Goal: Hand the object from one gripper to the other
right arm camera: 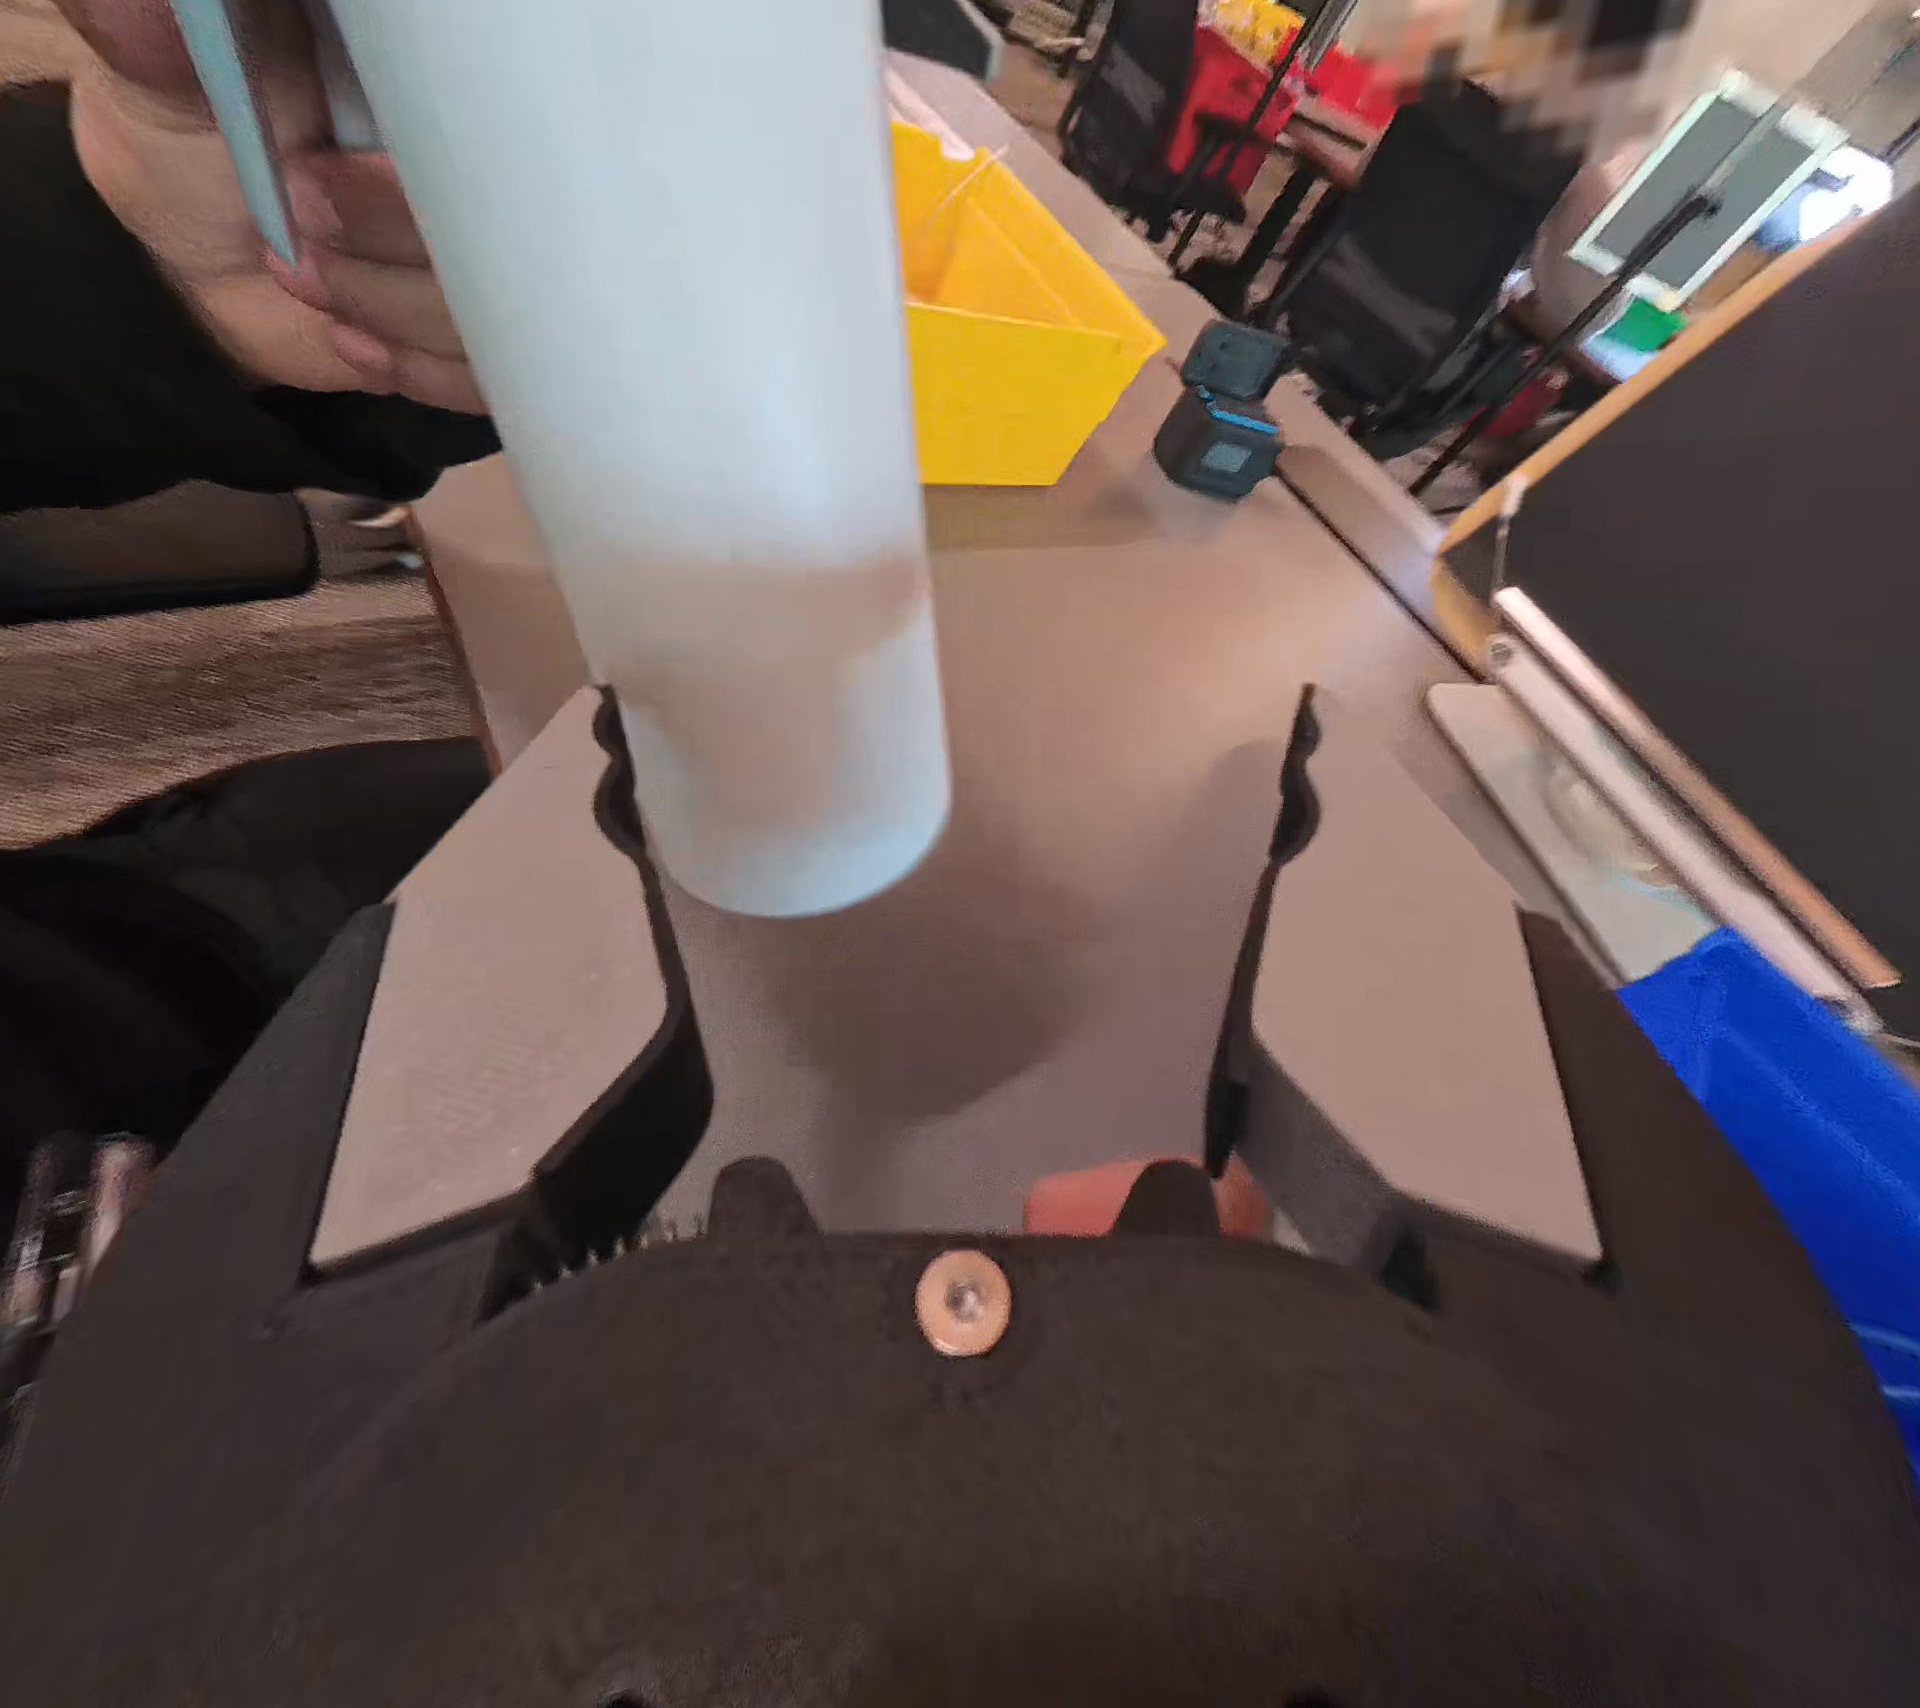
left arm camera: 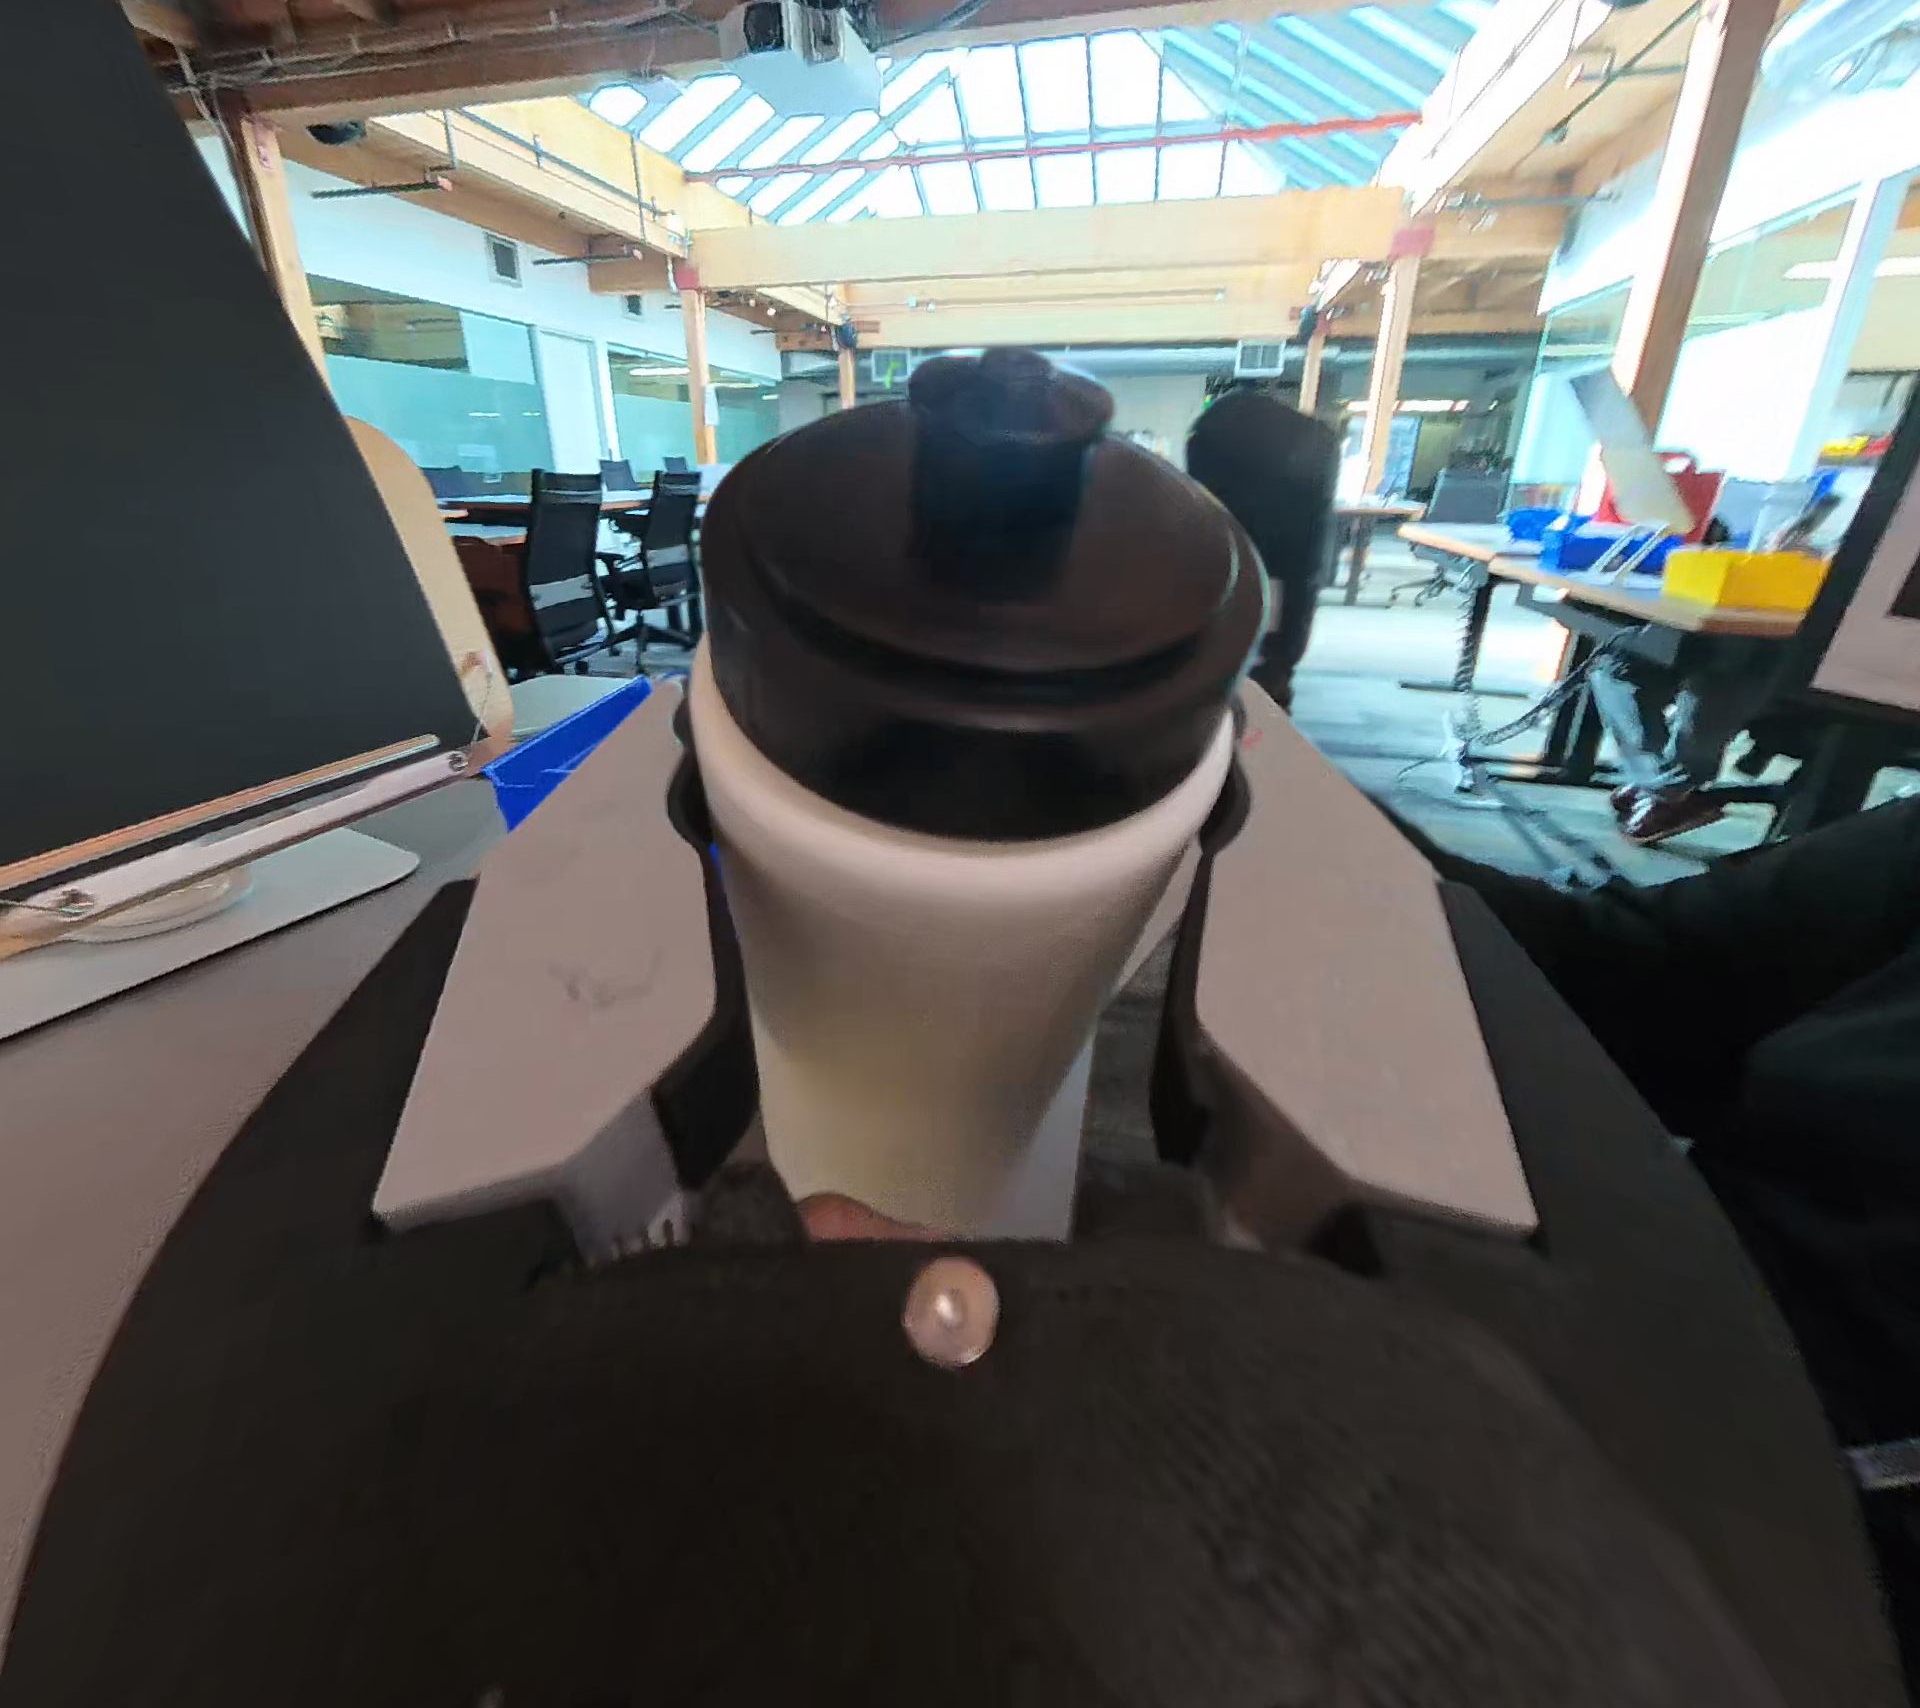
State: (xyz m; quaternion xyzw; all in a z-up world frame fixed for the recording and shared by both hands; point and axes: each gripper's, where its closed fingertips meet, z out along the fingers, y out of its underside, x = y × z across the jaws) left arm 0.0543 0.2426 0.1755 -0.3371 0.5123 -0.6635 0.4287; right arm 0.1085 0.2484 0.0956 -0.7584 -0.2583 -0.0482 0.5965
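Note:
A white bottle (left arm camera: 925, 962) with a black lid (left arm camera: 977, 578) stands upright between the fingers of my left gripper (left arm camera: 956, 744), which is shut on its upper body just below the lid. In the right wrist view the bottle's white body (right arm camera: 675, 256) hangs above the grey table (right arm camera: 1091, 671), held near the top left by the left gripper and a hand (right arm camera: 260, 245). My right gripper (right arm camera: 951, 765) is open; its left finger (right arm camera: 613, 785) is at the bottle's lower end, its right finger is well apart from it.
A yellow bin (right arm camera: 1018, 339) and a small black and blue device (right arm camera: 1226, 422) sit on the table beyond the bottle. A dark monitor on a stand (right arm camera: 1714, 536) is at the right with a blue bin (right arm camera: 1787, 1108) near it. Office chairs and desks fill the background. There is about 10 cm between the tips of the two grippers.

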